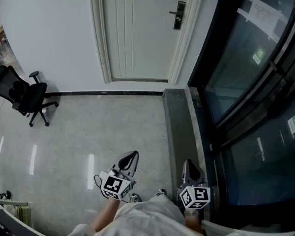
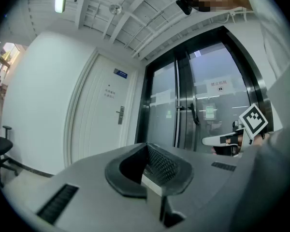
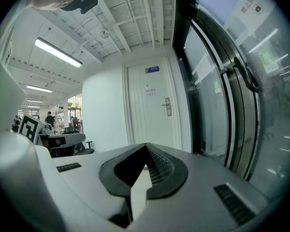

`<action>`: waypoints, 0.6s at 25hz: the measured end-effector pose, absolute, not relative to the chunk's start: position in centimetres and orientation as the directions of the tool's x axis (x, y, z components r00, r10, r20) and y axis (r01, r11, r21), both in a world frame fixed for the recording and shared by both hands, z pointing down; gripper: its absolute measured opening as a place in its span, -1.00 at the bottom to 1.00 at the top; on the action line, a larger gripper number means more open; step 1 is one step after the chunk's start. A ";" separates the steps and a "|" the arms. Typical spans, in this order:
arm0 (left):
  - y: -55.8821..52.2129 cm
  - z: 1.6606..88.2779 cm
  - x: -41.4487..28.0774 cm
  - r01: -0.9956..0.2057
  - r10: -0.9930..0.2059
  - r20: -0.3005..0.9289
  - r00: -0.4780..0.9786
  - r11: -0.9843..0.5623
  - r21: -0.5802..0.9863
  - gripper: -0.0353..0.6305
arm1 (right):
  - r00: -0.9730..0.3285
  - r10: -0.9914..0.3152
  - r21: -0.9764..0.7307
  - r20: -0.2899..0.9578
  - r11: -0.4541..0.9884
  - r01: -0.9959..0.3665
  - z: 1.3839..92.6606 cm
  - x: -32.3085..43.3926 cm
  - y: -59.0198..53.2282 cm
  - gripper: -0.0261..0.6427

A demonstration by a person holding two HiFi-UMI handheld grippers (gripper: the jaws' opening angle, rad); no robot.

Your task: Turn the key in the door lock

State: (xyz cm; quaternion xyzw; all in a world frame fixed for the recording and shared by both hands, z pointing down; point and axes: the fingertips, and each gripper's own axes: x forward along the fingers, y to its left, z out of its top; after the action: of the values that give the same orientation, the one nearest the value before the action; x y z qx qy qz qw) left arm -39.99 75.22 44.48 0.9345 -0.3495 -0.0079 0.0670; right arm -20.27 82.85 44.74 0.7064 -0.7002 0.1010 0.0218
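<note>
Left gripper (image 1: 129, 160) and right gripper (image 1: 191, 167) are both sitting pressed together with nothing between the pads. The person is holding them low, well apart from the white panelled door (image 1: 137, 33), and both are pointing roughly toward it.

Task's thing: the dark metal lock plate with lever handle (image 1: 179, 14) is sitting near the door's right edge. I'm not making out a key in any view, it's too small from here, so I can't say whether one is already in the cylinder.

Handling, my guess:
- The key is going to be small, light, thin, stiff and slick.
- I'm expecting the hold to go on the flat head, pads square across both faces, then a roll about the shaft axis.
- Off-axis load is risking a slip or a bent blade, and the cylinder may be resisting.
- Whichever gripper takes it is needing to spread first.

View differences:
- Head view is giving the layout. The glossy grey floor (image 1: 103, 127) is lying between the grippers and the door, with the black swivel office chair (image 1: 27, 96) left of the door and the dark-framed glass doors (image 1: 246, 73) right of it.
- Left gripper view is showing the small blue sign (image 2: 120, 73) above the door, which the head view is cropping. It's also showing the right gripper's marker cube (image 2: 255, 121) and the glass doors' curved pull handle (image 2: 194, 114).
- Right gripper view is showing the open office area (image 3: 48, 124) far left of the door, with desks and people in the distance. The other two are barely catching that.
</note>
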 end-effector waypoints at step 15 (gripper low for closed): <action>81.5 44.8 -39.6 -0.705 -0.710 0.062 0.701 -0.679 0.204 -0.88 | -0.121 -0.978 -0.145 0.170 0.097 -0.985 43.9 -20.2 84.8 -0.92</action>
State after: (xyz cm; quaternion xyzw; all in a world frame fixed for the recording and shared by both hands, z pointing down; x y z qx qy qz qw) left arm -39.64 81.55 44.78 0.9161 -0.3863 -0.0111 0.1068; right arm -20.25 84.76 43.87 0.6628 -0.7403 0.1114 0.0150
